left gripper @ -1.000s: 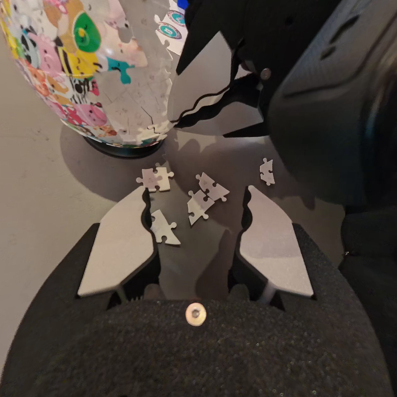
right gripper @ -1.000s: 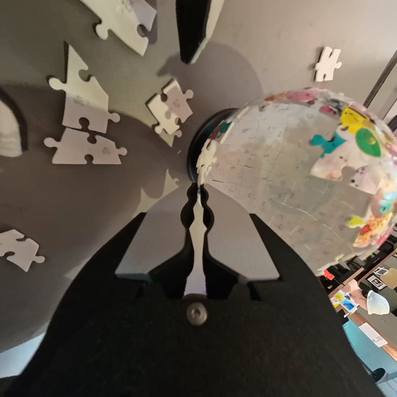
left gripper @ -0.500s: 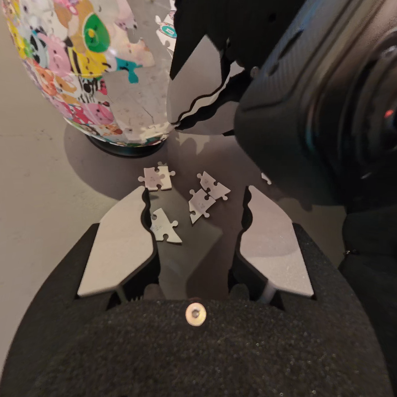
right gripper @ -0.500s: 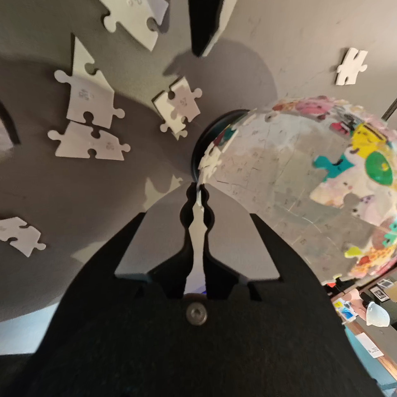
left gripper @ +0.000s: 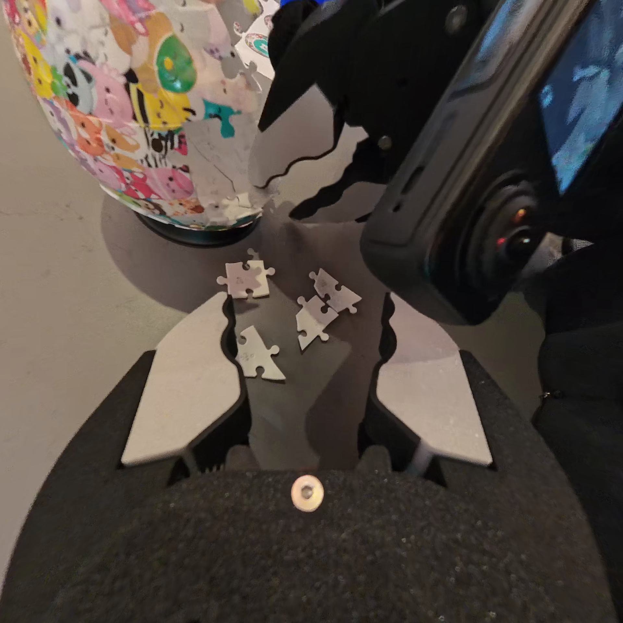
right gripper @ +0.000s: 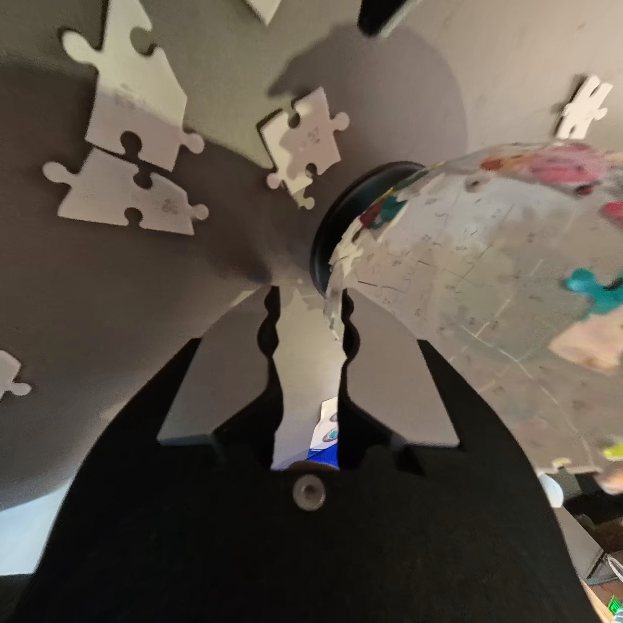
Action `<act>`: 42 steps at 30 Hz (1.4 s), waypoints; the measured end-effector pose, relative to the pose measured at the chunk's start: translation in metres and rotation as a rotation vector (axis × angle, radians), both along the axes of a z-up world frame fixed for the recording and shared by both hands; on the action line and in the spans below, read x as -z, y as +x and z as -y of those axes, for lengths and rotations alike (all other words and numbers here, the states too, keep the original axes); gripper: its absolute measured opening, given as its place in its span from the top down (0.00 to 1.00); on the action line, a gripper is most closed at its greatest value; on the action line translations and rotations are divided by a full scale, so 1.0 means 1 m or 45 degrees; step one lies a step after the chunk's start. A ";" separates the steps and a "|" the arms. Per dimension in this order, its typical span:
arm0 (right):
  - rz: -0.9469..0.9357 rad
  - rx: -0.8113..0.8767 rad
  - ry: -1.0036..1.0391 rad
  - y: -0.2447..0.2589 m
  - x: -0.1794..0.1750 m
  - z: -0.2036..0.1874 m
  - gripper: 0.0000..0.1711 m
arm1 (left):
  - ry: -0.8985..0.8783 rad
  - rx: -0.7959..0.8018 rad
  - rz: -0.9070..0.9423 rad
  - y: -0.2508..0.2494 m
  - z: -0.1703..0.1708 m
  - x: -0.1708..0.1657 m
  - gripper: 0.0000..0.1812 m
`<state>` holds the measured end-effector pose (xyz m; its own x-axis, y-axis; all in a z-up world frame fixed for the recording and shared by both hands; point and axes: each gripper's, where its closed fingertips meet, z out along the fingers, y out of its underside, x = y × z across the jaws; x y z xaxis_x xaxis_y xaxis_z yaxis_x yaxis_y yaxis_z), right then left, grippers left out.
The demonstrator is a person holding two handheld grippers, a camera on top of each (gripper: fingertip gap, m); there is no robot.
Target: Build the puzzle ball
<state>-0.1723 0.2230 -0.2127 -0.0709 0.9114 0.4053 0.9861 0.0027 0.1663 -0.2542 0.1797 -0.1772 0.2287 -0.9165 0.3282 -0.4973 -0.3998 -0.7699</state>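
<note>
Left gripper (left gripper: pixel 305 312) hovers with jaws spread over loose pieces (left gripper: pixel 258 354) lying on the grey table (left gripper: pixel 50 286). Right gripper (right gripper: pixel 308 296), jaws parted and holding nothing, sits at the puzzle ball (right gripper: pixel 488 286) on its black stand (right gripper: pixel 354 195).

One puzzle ball (left gripper: pixel 111 111) stands on one black ring base (left gripper: pixel 199 236). In the left wrist view, five loose pieces show: an overlapping pair (left gripper: pixel 246 279), two interlocked (left gripper: pixel 323 303), one alone (left gripper: pixel 258 355).
</note>
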 end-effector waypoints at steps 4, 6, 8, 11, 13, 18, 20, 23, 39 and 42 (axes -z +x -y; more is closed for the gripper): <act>-0.037 -0.006 0.025 0.002 0.002 -0.002 0.78 | 0.000 0.002 0.001 0.000 0.000 0.000 0.54; -0.084 -0.026 0.036 -0.002 0.002 -0.004 0.78 | -0.003 0.005 0.001 0.000 0.001 0.000 0.54; -0.151 -0.037 0.007 -0.007 0.003 -0.004 0.79 | -0.004 0.009 -0.002 0.001 0.002 0.001 0.54; -0.231 -0.015 -0.065 -0.010 0.005 -0.004 0.80 | 0.003 0.012 -0.004 0.001 0.002 0.000 0.54; -0.260 -0.017 -0.099 -0.011 0.005 -0.004 0.80 | 0.005 0.009 -0.004 0.001 0.002 0.000 0.54; -0.341 0.005 -0.138 -0.011 0.006 -0.004 0.80 | -0.001 0.003 0.004 0.000 0.001 -0.001 0.54; -0.353 0.000 -0.133 -0.012 0.006 -0.005 0.80 | -0.002 0.004 0.006 0.000 0.001 -0.001 0.54; -0.338 0.003 -0.100 -0.012 0.005 -0.006 0.80 | -0.001 0.005 0.005 0.000 0.001 -0.001 0.54; -0.405 0.099 -0.102 -0.007 0.006 -0.006 0.80 | -0.005 0.006 0.012 0.000 0.002 -0.003 0.54; -0.368 0.072 -0.071 -0.006 0.004 -0.004 0.77 | -0.007 0.004 0.019 0.000 0.001 -0.004 0.54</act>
